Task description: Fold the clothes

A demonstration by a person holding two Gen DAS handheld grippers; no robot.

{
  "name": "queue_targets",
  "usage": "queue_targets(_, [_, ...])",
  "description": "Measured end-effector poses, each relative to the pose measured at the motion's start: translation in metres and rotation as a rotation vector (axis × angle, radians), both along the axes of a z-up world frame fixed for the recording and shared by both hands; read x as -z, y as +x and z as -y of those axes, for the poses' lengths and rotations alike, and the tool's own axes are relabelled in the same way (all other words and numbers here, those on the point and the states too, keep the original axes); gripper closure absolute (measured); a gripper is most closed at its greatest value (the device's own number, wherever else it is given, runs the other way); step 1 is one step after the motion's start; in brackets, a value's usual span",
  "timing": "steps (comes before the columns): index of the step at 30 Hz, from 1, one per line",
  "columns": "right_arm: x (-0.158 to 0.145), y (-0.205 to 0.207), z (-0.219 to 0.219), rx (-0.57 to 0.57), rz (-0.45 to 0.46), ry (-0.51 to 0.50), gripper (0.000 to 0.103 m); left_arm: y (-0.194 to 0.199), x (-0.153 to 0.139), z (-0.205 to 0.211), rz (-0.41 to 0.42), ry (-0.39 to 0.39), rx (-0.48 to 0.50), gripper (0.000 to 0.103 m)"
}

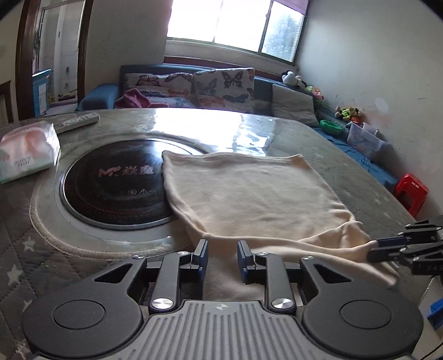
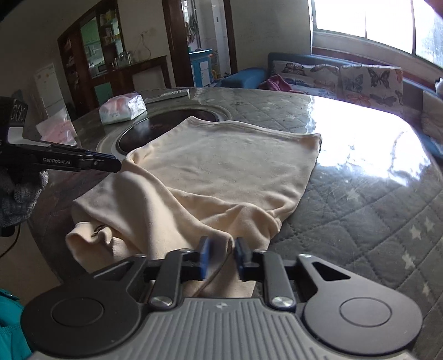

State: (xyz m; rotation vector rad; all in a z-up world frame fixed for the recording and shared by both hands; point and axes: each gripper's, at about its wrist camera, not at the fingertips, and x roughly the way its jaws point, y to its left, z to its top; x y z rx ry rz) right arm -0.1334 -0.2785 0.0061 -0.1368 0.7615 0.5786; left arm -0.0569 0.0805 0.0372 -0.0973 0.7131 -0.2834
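Sunlight from the far window point(image 1: 235, 25) is glaring off my round quilted surface point(image 1: 318, 144), where a cream garment point(image 1: 249, 191) is lying partly folded, its far left corner overlapping the black hob point(image 1: 116, 182) set into the middle. I am holding my left claw point(image 1: 223, 249) just above the garment's near edge, slightly parted and gripping nothing, cloth showing in the gap below it. My right claw point(image 2: 223, 246) is clenching a bunched fold of the same garment at its near right corner; from the left wrist view that claw point(image 1: 373, 250) is reaching in from the right with cream cloth pinched at its tip. A tissue pack point(image 1: 27, 149) is sitting to the left of the hob, and a remote control point(image 1: 76, 121) is lying just beyond it. A sofa point(image 1: 193, 88) draped in butterfly-print covers is running along the far wall under the window, and a red stool point(image 1: 411, 193) is standing to the right of the surface.
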Motion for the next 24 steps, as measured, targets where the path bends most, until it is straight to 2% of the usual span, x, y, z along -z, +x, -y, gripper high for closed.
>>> queue_targets(5, [-0.014,0.004,-0.005,-0.008,0.066,-0.011,0.095,0.010,0.012,-0.005,-0.027,-0.023,-0.020,0.079])
queue_targets(8, [-0.027,0.009,-0.007,-0.002,0.106,0.011,0.096,0.012,0.014,-0.010,-0.024,-0.044,-0.019,0.093])
queue_targets(10, [-0.031,0.013,-0.007,0.008,0.112,0.027,0.096,0.010,0.016,-0.017,-0.022,-0.059,-0.041,0.095])
queue_targets(13, [-0.023,0.023,-0.005,0.038,0.069,0.033,0.096,0.008,0.017,-0.027,-0.024,-0.065,-0.071,0.096])
queue_targets(17, [-0.004,0.031,-0.003,0.064,0.012,0.034,0.096,0.002,0.008,-0.032,0.008,-0.042,-0.055,0.094])
queue_targets(22, [0.003,0.035,-0.001,0.078,-0.009,0.038,0.094,0.003,-0.006,-0.013,0.079,-0.013,0.072,0.094])
queue_targets(24, [0.005,0.037,0.000,0.085,-0.019,0.043,0.093,0.009,-0.002,-0.005,0.066,0.009,0.092,0.094])
